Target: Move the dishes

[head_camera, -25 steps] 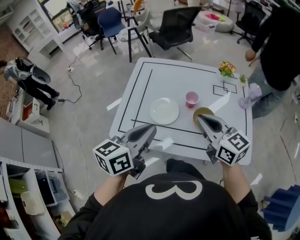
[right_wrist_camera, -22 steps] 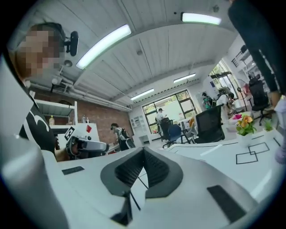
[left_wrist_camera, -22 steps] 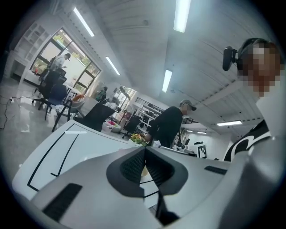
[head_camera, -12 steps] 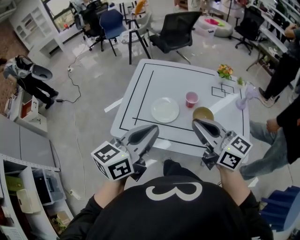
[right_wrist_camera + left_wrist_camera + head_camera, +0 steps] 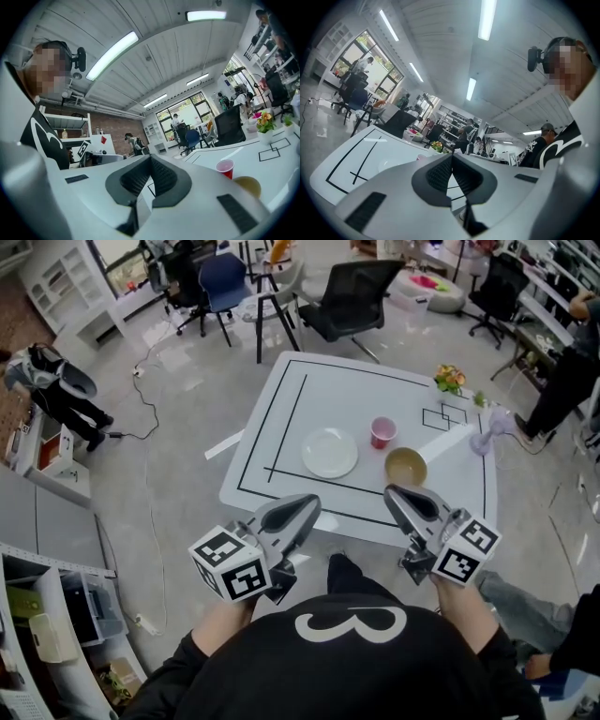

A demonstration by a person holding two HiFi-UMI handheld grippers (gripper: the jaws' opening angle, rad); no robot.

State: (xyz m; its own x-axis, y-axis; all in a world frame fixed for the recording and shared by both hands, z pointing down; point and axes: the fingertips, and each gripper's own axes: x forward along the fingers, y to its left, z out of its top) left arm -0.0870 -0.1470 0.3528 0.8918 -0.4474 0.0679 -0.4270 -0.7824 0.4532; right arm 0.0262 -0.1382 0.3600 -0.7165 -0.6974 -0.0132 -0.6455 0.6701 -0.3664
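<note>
Pale, glossy flooring surrounds a square white desk [image 5: 281, 427] marked with thin black lines. We hold the left tongs [image 5: 310, 505] and the right tongs [image 5: 393, 492] at its near edge, each with its ribbed dark pads pressed together and nothing between them.

We count three dishes, all beyond the tips. One flat, round white plate [image 5: 329, 452] lies ahead of the left tongs. One round tan bowl [image 5: 406, 467] sits just ahead of the right tongs. One small pink cup [image 5: 382, 432] stands past the bowl, near the plate. Only bare desk top separates the tongs from them.

Farther out from the right tongs we see one small bunch of yellow flowers [image 5: 451, 379] at the far corner and one pale lilac fan [image 5: 489, 432] by the desk's edge. One black office chair [image 5: 352, 296] stands beyond the far side.
</note>
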